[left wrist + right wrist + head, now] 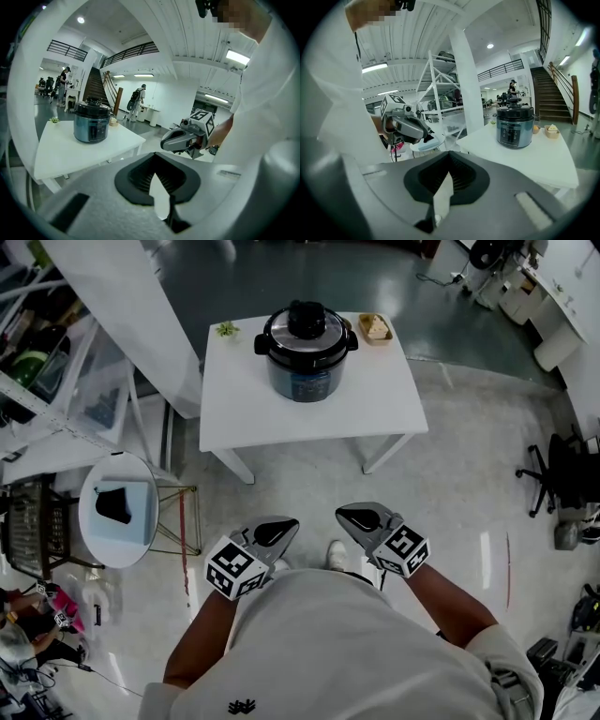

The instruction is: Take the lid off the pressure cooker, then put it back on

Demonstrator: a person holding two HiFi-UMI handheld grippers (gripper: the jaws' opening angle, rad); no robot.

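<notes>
Of the 2, the right gripper (345, 515) has its jaws pressed together on nothing; the left gripper (286, 524) seemingly likewise. Well ahead of both, the pressure cooker (307, 357), lid (307, 326) on, stands on the table (244, 413).

A round, shiny blue-grey metal pressure cooker (307, 371) stands upright on a white square table (281, 423). It sits close to the table's far edge, about halfway between the two far corners. Its round black lid (323, 337) has a silver ring around it and a fat black knob (307, 317) on top. The lid sits flat on the pot, shut. Two small black handles (261, 344) stick out, one on each side. A dark panel (310, 387) on the front faces the near edge of the table.
</notes>
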